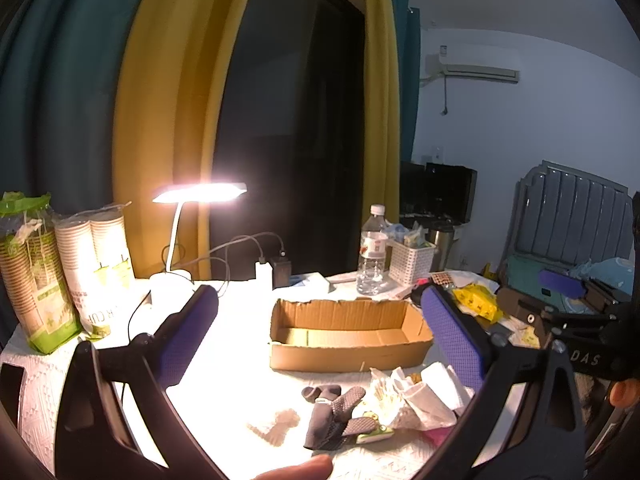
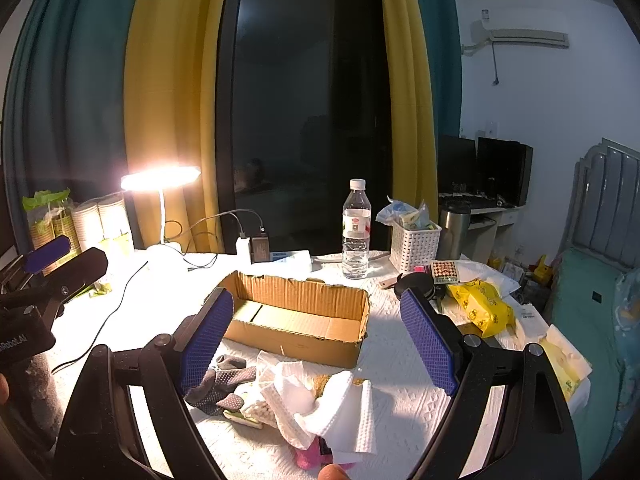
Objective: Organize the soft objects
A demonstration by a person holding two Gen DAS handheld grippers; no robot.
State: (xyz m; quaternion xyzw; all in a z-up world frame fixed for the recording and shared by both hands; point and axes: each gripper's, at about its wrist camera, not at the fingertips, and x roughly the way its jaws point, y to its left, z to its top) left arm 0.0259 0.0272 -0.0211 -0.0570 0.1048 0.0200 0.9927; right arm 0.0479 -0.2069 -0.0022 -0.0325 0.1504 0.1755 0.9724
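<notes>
Readable lettering: "DAS" on the right gripper body, "Robot.AI" on the left gripper body, partial "R CU" on a cup sleeve. Both grippers spread wide, holding nothing. Soft things heaped on the tabletop just before an open cardboard box: grey dotted socks, crumpled white waffle cloth, pink fabric beneath

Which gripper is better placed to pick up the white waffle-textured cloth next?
Probably the right gripper: the white waffle-textured cloth lies just below its open jaws. From the left gripper, also open, the cloth sits off to the right.
</notes>
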